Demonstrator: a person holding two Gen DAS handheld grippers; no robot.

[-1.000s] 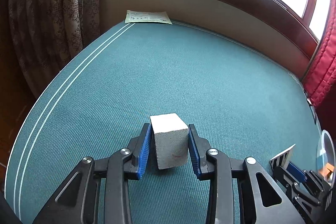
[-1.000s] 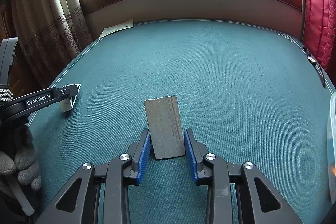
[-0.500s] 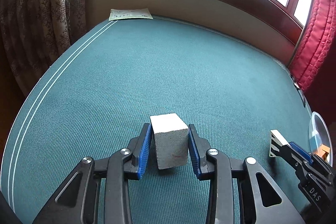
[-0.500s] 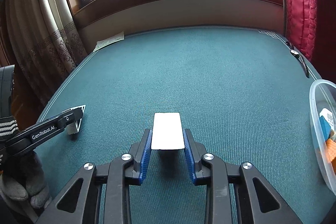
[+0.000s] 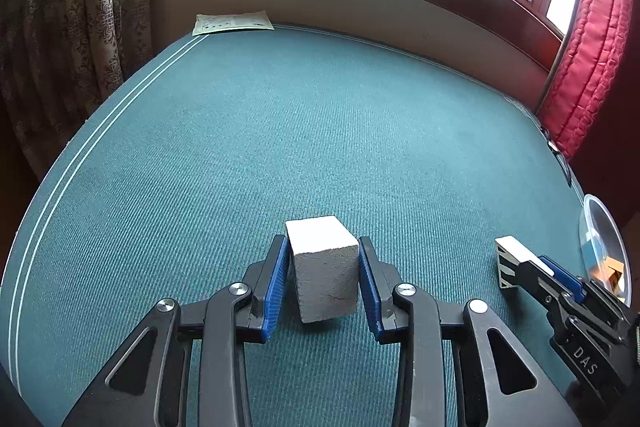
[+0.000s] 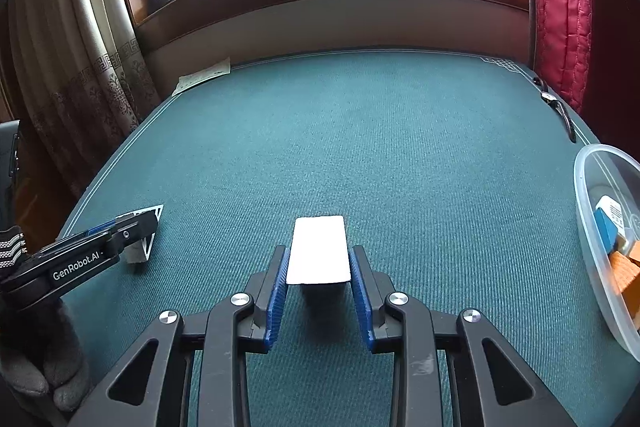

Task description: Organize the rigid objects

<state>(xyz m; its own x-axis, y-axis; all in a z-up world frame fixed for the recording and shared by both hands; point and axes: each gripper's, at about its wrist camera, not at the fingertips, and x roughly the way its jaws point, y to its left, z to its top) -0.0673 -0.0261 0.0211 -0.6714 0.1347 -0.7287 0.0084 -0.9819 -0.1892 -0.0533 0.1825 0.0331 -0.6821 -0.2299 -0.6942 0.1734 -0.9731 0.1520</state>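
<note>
Blocks sit in both grippers above a teal worktop (image 5: 280,131). Its cloth lies bare from the near middle to the far edge, where white border lines curve along the left side and a paper sheet (image 5: 232,23) rests in the far-left corner by the curtain (image 5: 80,39). A clear plastic container (image 6: 600,227) holding orange and blue pieces stands at the right edge, near a red curtain (image 6: 560,7). The left gripper (image 5: 323,283) has its jaws clamped on a pale stone-like block (image 5: 325,275), lifted just off the cloth. The right gripper (image 6: 318,285) has its jaws closed on a white-topped block (image 6: 318,249). The two grippers are well apart, with open cloth between them.
</note>
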